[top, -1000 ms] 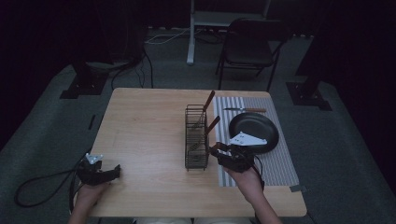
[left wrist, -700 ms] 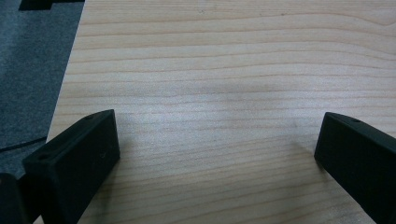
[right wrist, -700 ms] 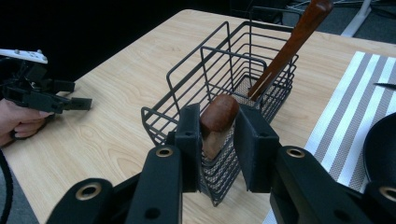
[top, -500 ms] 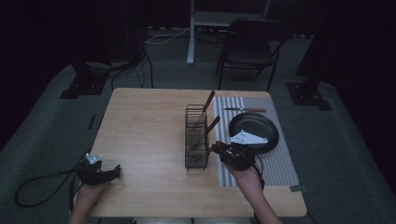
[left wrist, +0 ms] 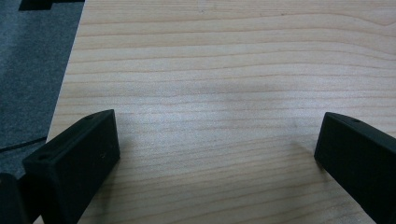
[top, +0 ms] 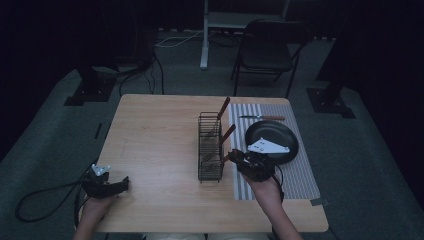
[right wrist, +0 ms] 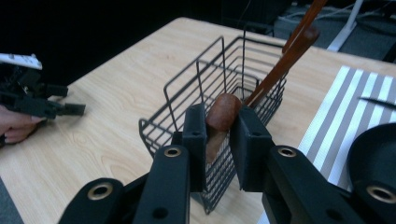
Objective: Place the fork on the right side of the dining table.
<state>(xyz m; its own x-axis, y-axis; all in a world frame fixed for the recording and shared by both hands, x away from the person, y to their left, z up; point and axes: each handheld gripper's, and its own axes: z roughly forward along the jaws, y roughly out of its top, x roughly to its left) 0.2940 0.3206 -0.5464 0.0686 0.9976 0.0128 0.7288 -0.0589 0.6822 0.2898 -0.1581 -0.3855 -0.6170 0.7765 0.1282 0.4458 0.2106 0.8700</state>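
Table (top: 160, 135): light wood, the largest item I have in front of me, and everything below rests on it.

Placemat (top: 295, 177): grey and white stripes, on the table's right side.

Frying pan (top: 272, 137): dark, round, on the placemat, right of the rack.

Wire rack (top: 210, 147): black, upright, at the placemat's left edge; two wooden-handled utensils lean in its far part.

Knife (top: 262, 118): wooden handle, lying on the far end of the placemat beyond the pan.

Right gripper (right wrist: 218, 140): near right, at the rack's near end. My jaws have just been closing and now clamp the rounded end of a brown wooden handle (right wrist: 222, 112), pads pressed to either side of it. That handle's lower part drops inside the rack; I cannot tell which kind of utensil it belongs to.

Left gripper (left wrist: 219, 154): near left corner of the table, well apart from the rack. My jaws stand wide apart over bare wood, holding nothing.
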